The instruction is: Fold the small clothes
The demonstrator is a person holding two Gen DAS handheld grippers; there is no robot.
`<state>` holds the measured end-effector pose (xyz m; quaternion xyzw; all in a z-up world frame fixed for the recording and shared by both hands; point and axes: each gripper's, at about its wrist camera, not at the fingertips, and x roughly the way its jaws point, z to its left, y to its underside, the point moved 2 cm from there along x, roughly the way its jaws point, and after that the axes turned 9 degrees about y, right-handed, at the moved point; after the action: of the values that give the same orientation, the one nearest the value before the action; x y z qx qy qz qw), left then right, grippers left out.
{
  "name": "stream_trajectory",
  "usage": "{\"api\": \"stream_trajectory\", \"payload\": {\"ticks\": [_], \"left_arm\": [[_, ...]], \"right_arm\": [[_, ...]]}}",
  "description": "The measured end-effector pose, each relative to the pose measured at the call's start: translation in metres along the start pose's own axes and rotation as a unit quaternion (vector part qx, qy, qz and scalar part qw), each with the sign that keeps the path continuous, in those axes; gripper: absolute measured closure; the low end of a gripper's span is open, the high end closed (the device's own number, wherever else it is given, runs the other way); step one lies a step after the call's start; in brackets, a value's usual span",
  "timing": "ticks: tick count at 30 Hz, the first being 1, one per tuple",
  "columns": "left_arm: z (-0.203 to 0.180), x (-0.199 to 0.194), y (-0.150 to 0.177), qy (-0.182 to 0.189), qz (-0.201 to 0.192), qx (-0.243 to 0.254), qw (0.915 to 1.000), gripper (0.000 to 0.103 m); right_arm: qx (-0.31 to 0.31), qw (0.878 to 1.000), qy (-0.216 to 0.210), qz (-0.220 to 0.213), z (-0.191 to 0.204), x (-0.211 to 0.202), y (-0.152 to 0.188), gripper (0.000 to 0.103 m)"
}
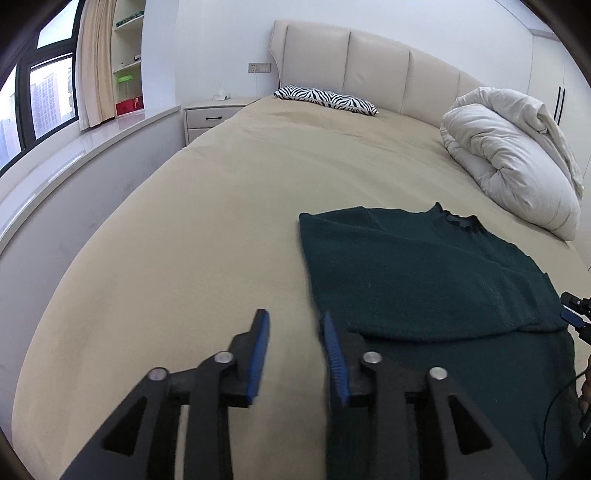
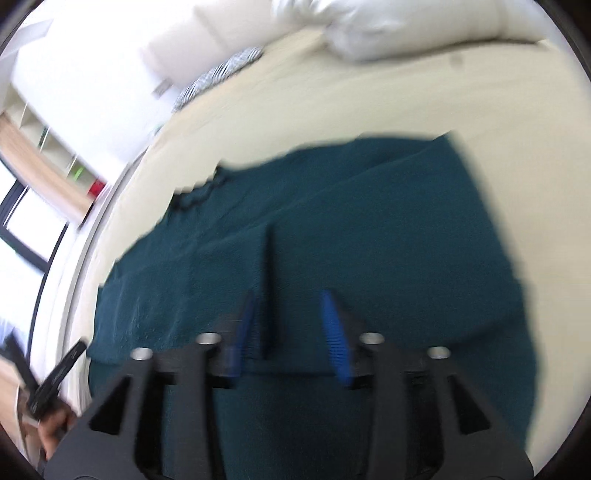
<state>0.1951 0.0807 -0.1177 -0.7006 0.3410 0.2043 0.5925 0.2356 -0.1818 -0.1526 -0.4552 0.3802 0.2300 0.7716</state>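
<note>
Two grippers open over a half-folded dark green sweater [image 1: 424, 273]
Left gripper [image 1: 295, 350] and right gripper [image 2: 288, 325] fingers parted, nothing held; near hem is best pinched evenly at both corners.

The view is blurred. The right tool [image 2: 291, 321] hangs over a dark green sweater [image 2: 369, 229] spread on the beige bed [image 2: 369, 92], jaws apart with nothing between them. A white duvet [image 2: 369, 26] lies at twelve o'clock. At eight o'clock, the left tool [image 2: 55, 376] shows.
</note>
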Motion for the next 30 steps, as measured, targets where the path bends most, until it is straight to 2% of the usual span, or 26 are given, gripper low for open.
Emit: {"api": "stream_trajectory", "payload": {"ticks": [2,3,5,8,11,13,18,21,23,28,30], "left_arm": [[-0.003,-0.027,0.014,0.019,-0.007,0.001,0.9998,0.045],[-0.005,-0.036,0.021,0.025,-0.006,0.000,0.9997,0.038],[-0.007,-0.061,0.041,0.053,0.002,-0.010,0.9986,0.032],[-0.004,-0.083,0.071,0.085,0.021,-0.035,0.9955,0.032],[0.007,-0.101,0.103,0.129,0.056,-0.081,0.9867,0.033],[0.013,-0.110,0.120,0.141,0.078,-0.100,0.9819,0.035],[0.024,-0.127,0.162,0.185,0.129,-0.158,0.9614,0.037],[0.022,-0.125,0.179,0.198,0.153,-0.167,0.9538,0.037],[0.022,-0.127,0.182,0.207,0.155,-0.175,0.9500,0.037],[0.020,-0.123,0.188,0.250,0.180,-0.190,0.9324,0.037],[0.023,-0.122,0.191,0.260,0.177,-0.204,0.9270,0.038]], "right_arm": [[0.013,1.000,0.003,-0.025,-0.012,-0.029,0.004,0.048],[0.016,0.999,0.003,-0.031,-0.016,-0.039,0.007,0.047],[0.019,0.999,-0.001,-0.043,-0.028,-0.068,0.021,0.046],[0.022,0.999,-0.012,-0.044,-0.045,-0.104,0.050,0.045],[0.031,0.999,-0.036,-0.026,-0.064,-0.135,0.085,0.045],[0.039,0.998,-0.047,-0.019,-0.080,-0.154,0.107,0.045],[0.044,0.997,-0.061,0.015,-0.110,-0.181,0.158,0.045],[0.056,0.995,-0.071,0.028,-0.127,-0.194,0.182,0.045],[0.067,0.994,-0.081,0.033,-0.132,-0.197,0.186,0.045],[0.080,0.992,-0.094,0.041,-0.145,-0.207,0.195,0.045],[0.076,0.991,-0.101,0.044,-0.146,-0.210,0.196,0.045]]}}
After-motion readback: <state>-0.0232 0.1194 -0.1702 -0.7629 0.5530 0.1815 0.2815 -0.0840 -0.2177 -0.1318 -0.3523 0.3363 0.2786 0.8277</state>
